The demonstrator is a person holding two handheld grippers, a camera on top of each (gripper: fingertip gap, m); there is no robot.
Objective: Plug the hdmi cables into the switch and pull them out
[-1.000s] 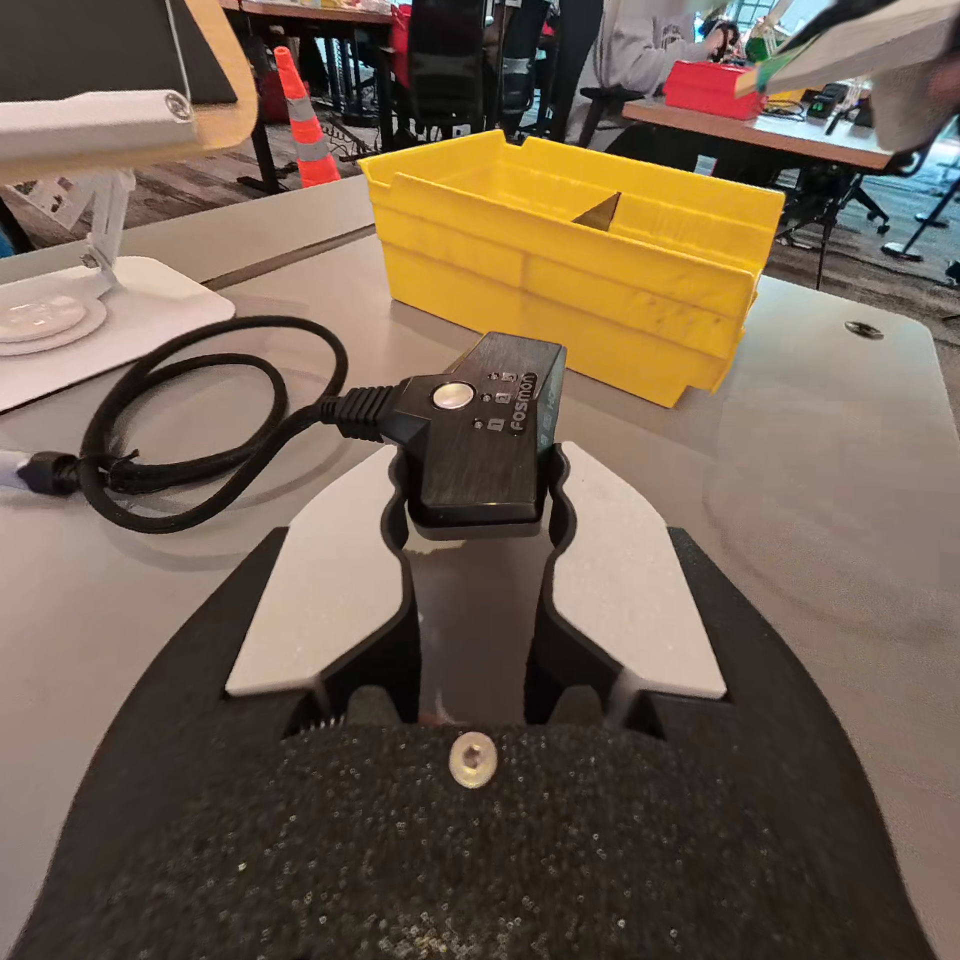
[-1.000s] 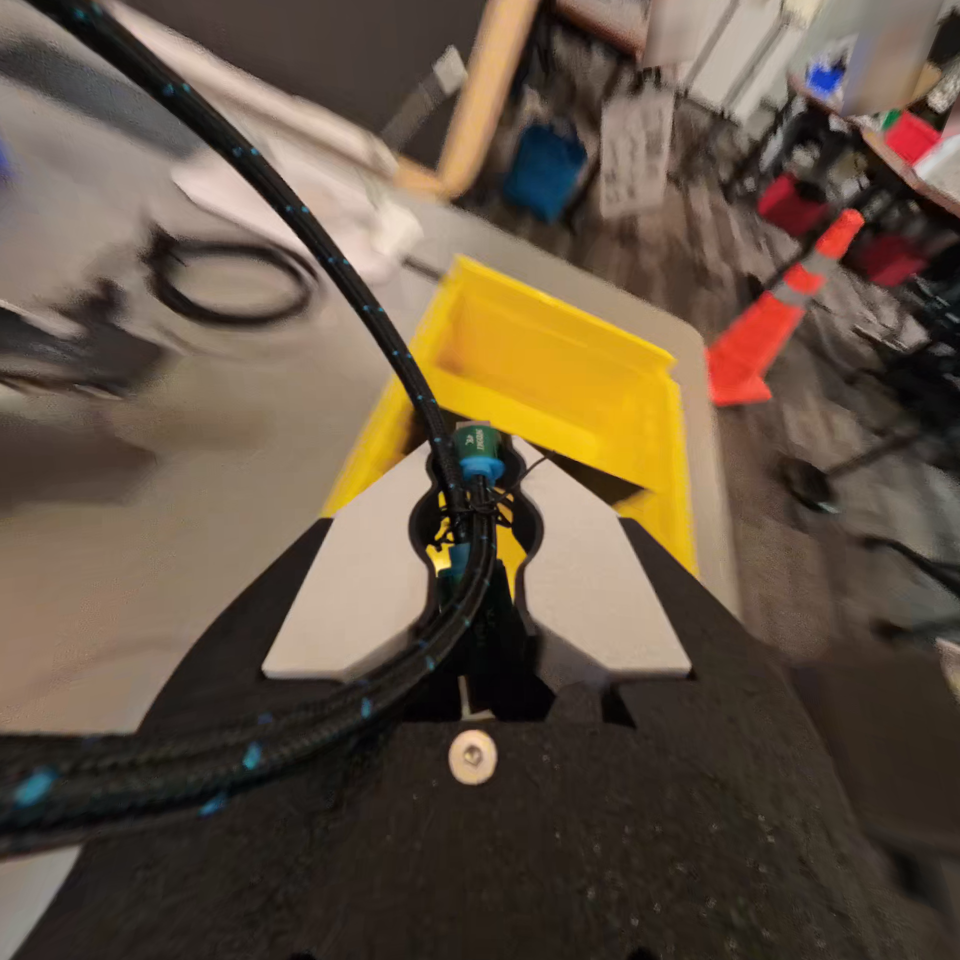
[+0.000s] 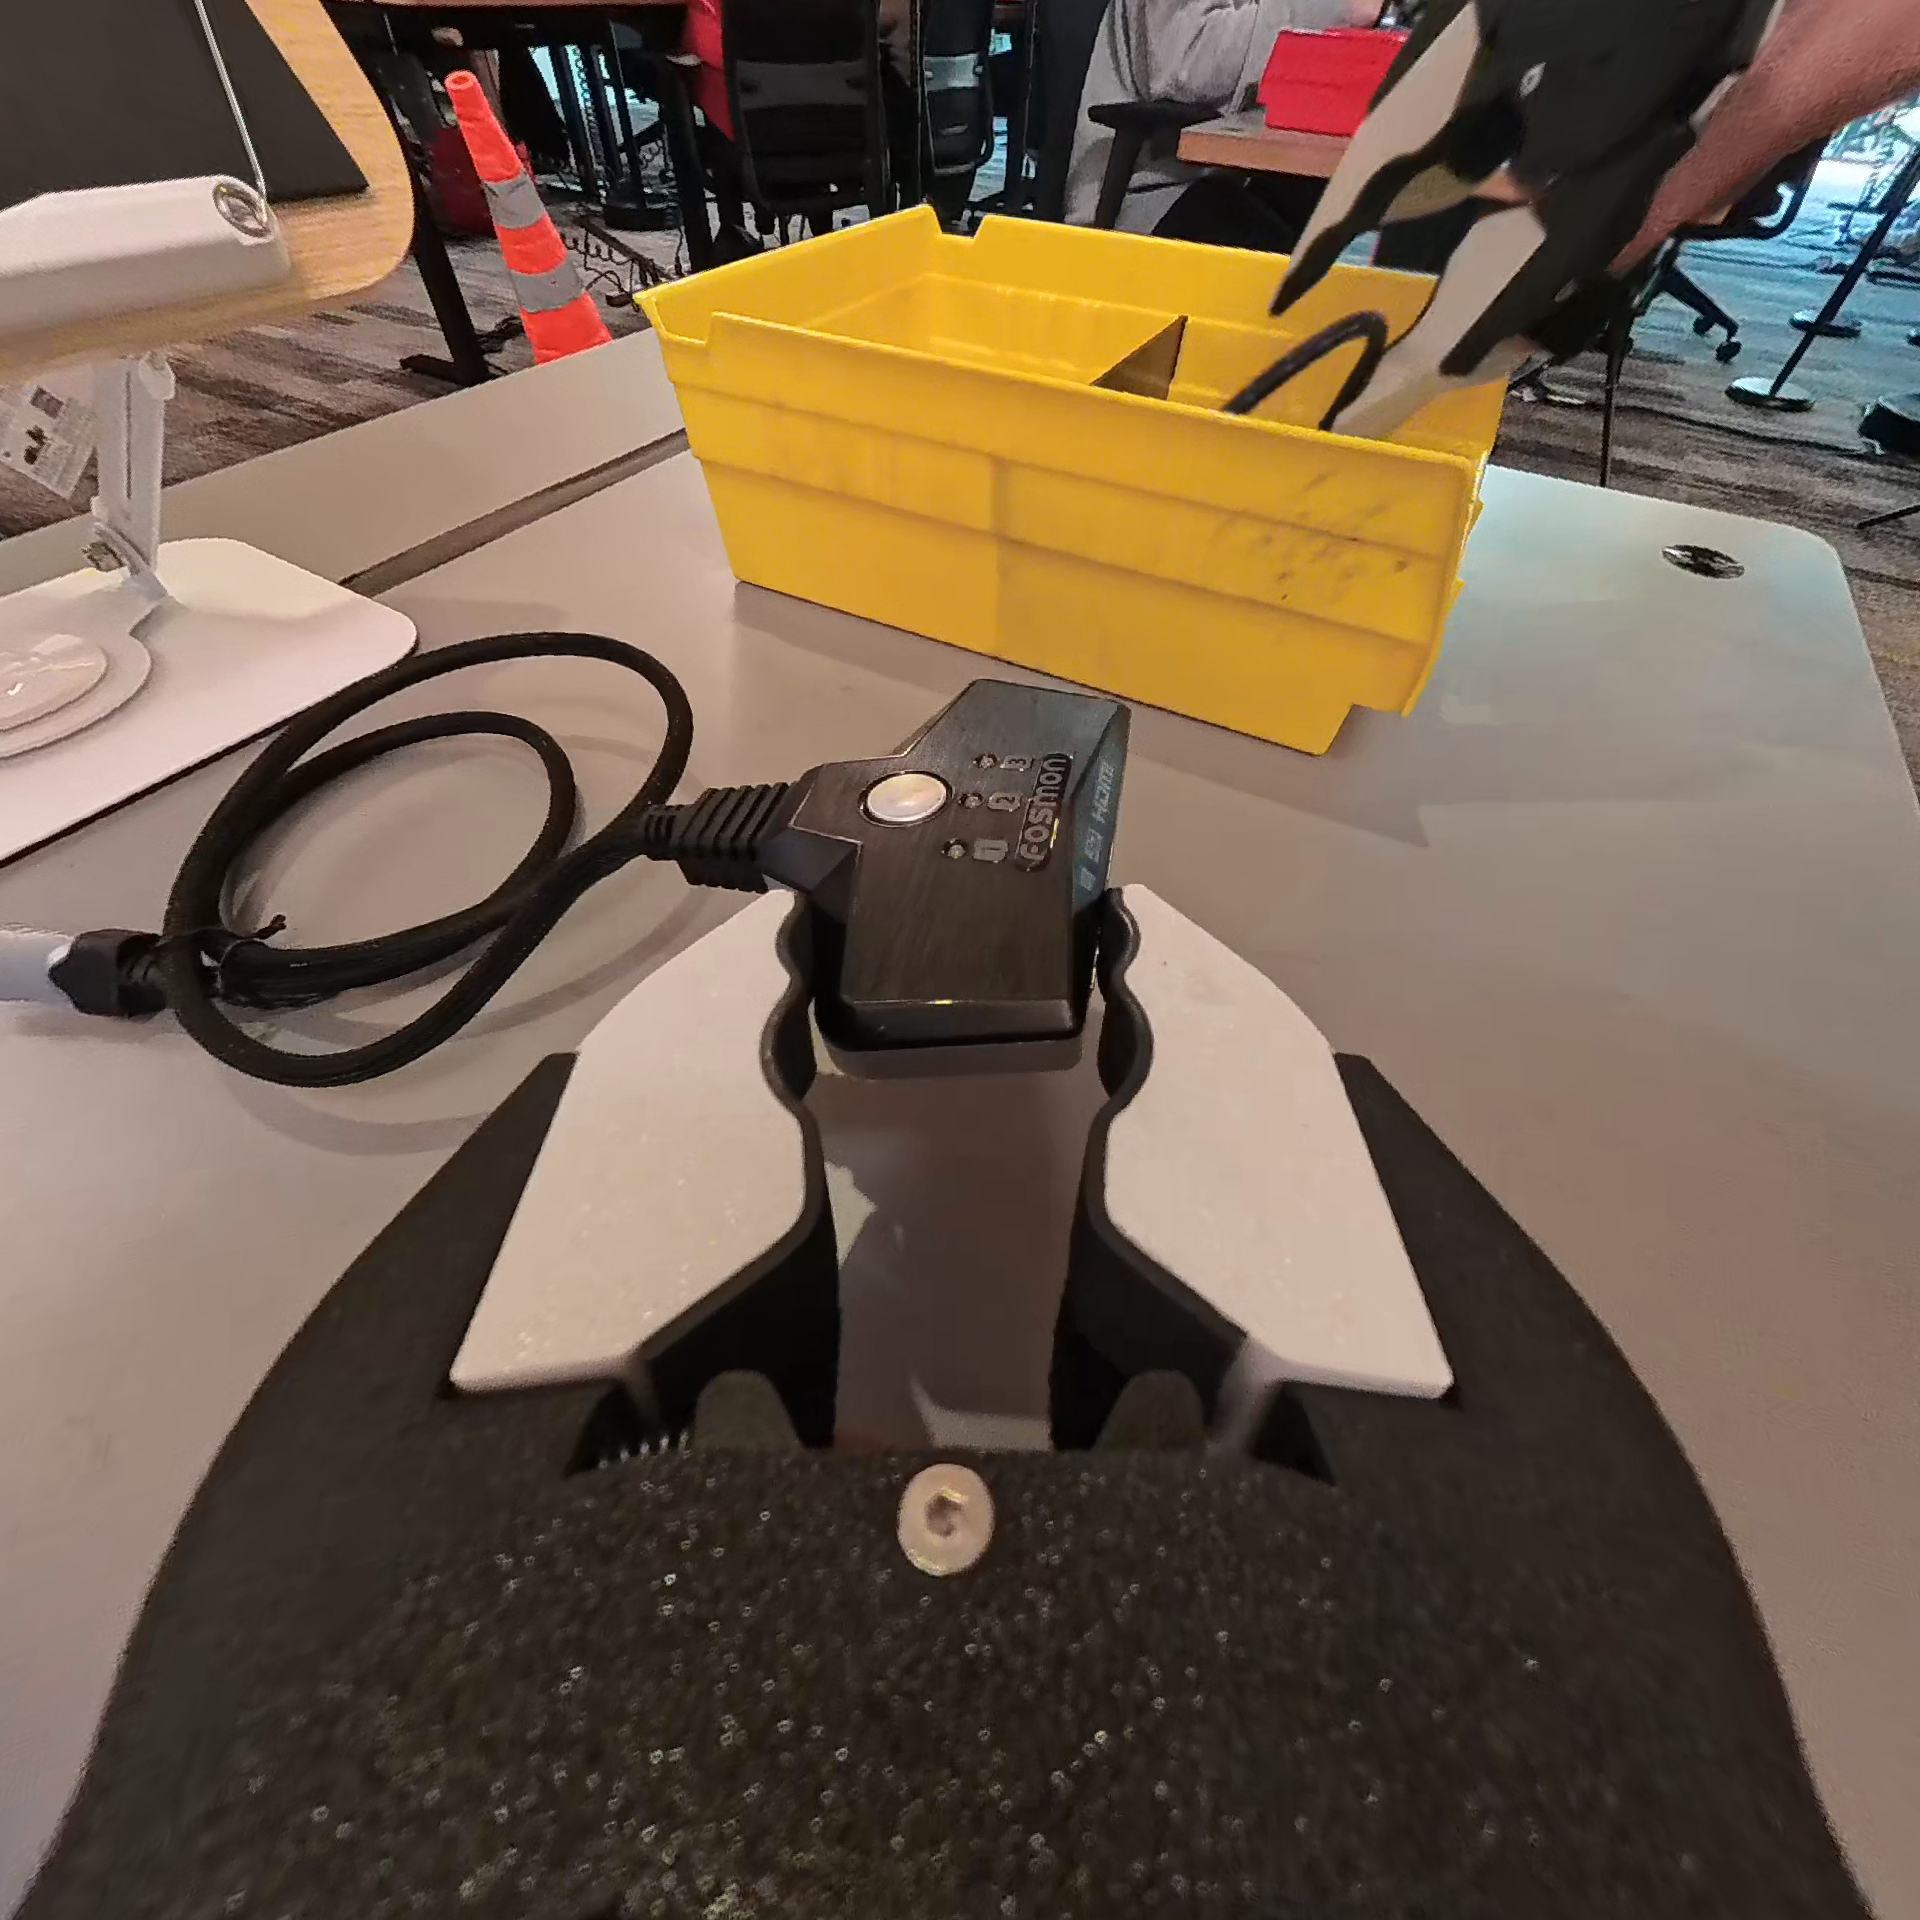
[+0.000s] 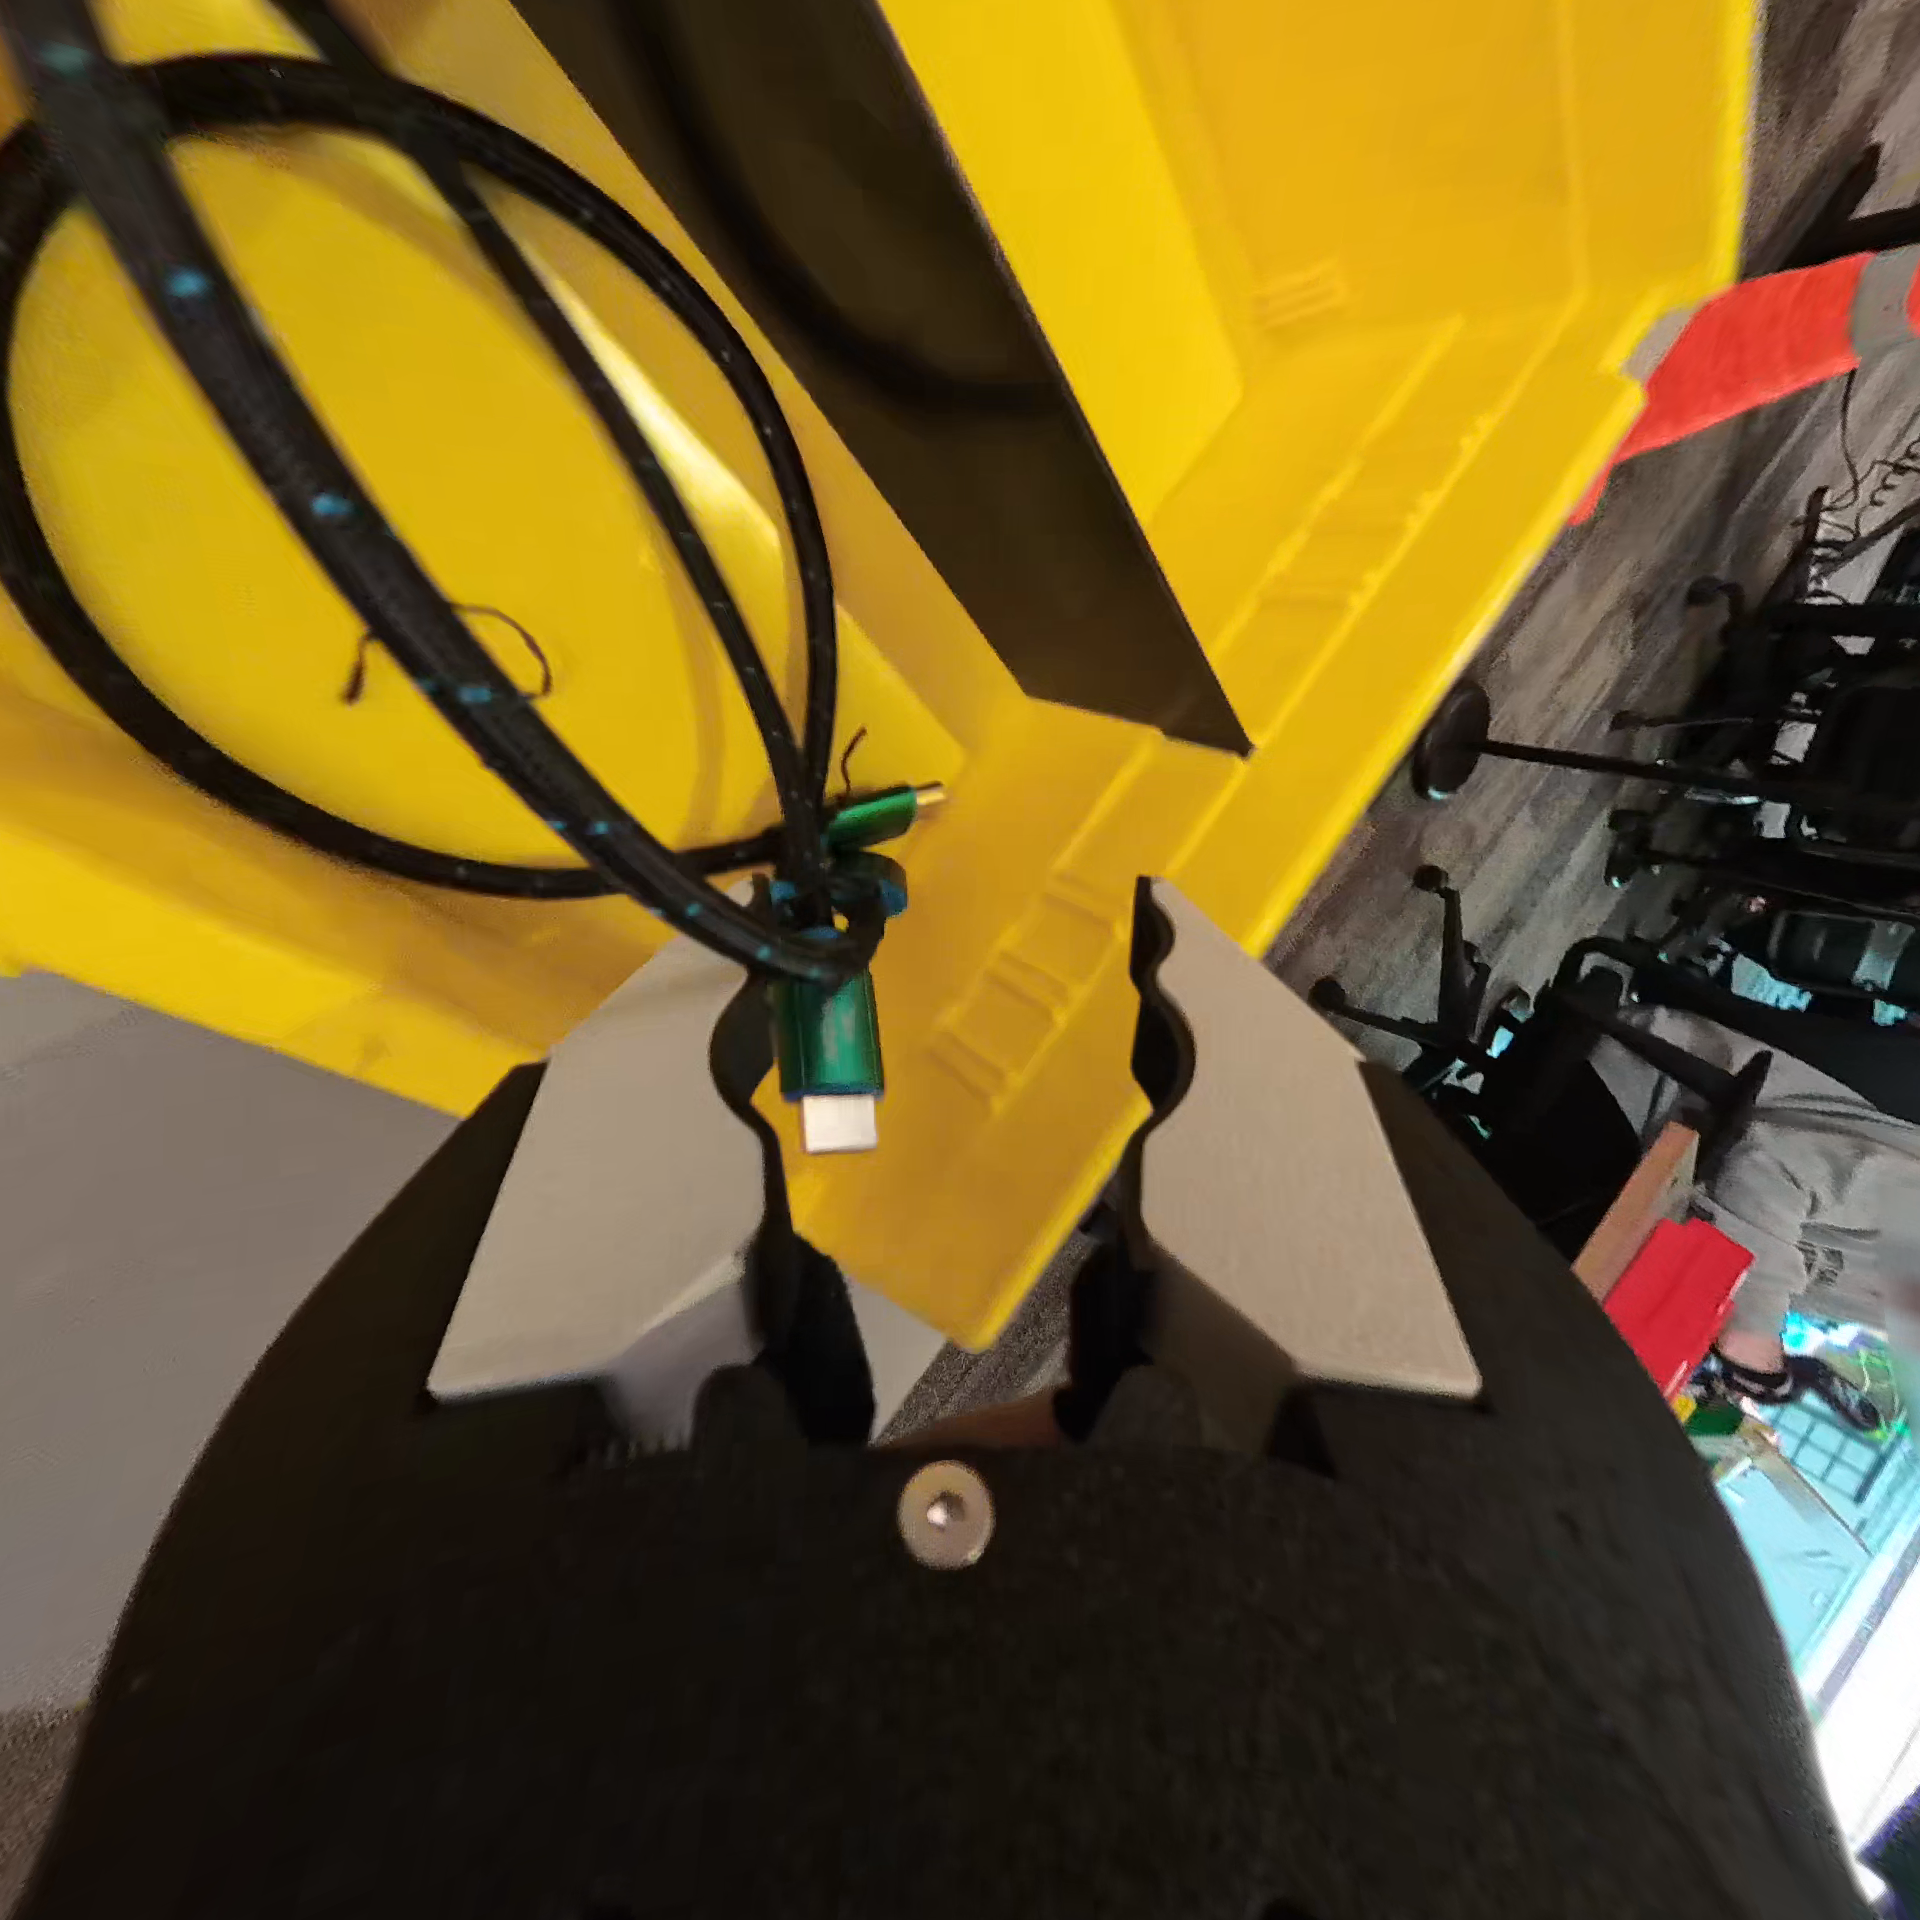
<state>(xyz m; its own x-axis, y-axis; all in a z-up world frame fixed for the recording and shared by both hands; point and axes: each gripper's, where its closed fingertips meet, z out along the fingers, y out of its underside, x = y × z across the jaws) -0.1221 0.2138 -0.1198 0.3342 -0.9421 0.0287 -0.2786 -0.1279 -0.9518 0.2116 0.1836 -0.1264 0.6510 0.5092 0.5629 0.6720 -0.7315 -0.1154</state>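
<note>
My left gripper (image 3: pixel 951 914) is shut on the near end of the black HDMI switch (image 3: pixel 966 852), which rests on the grey table. The switch's black braided lead (image 3: pixel 416 831) coils to the left. My right gripper (image 4: pixel 945 904) is open, tilted down over the yellow bin (image 4: pixel 1351 312). It also shows in the left wrist view (image 3: pixel 1392 281), at the bin's right end. A black braided cable with green plugs (image 4: pixel 831 1029) lies coiled in the bin, with one plug just by the left fingertip. A loop of this cable (image 3: pixel 1309 353) rises above the bin's rim.
The yellow bin (image 3: pixel 1039 520) stands on the table behind the switch, with a black divider (image 4: pixel 1039 468) across it. A white stand base (image 3: pixel 156 665) sits at the left. An orange cone (image 3: pixel 530 239), chairs and desks are beyond the table's far edge. The tips of one gripper are about 35 cm away from the tips of the other.
My right gripper was shut on the bundled cable above the bin. It has now opened low over the bin, and the cable lies inside it. The left gripper still holds the switch in place.
</note>
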